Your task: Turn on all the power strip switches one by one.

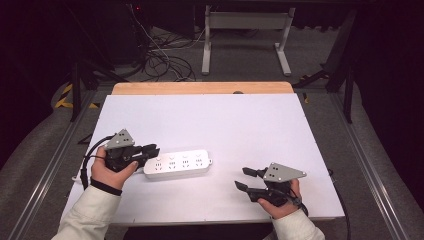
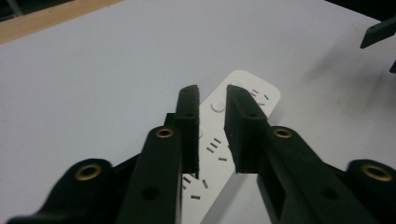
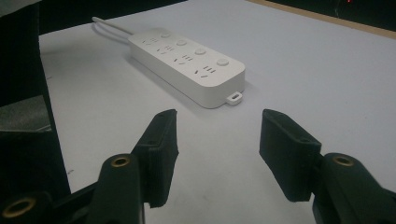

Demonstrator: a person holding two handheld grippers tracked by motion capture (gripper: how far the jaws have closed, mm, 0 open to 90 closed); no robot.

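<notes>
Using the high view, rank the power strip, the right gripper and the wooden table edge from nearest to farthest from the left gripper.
1. Power strip, right at the left gripper's tips.
2. Right gripper, across the table's near side.
3. Wooden table edge, along the far side.

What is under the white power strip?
The power strip lies flat on the white table. The table beneath it is covered. The left tongs hang above one end, covering part of its sockets.

The power strip (image 1: 177, 164) looks like smooth white plastic with a faint sheen. Each tool, left (image 1: 150, 150) and right (image 1: 244, 178), is matt black plastic with brass-coloured insets; pads (image 3: 161, 154) look finely grained. The bench (image 1: 225, 125) has a matt white top and wooden edge at 12 o'clock.
</notes>
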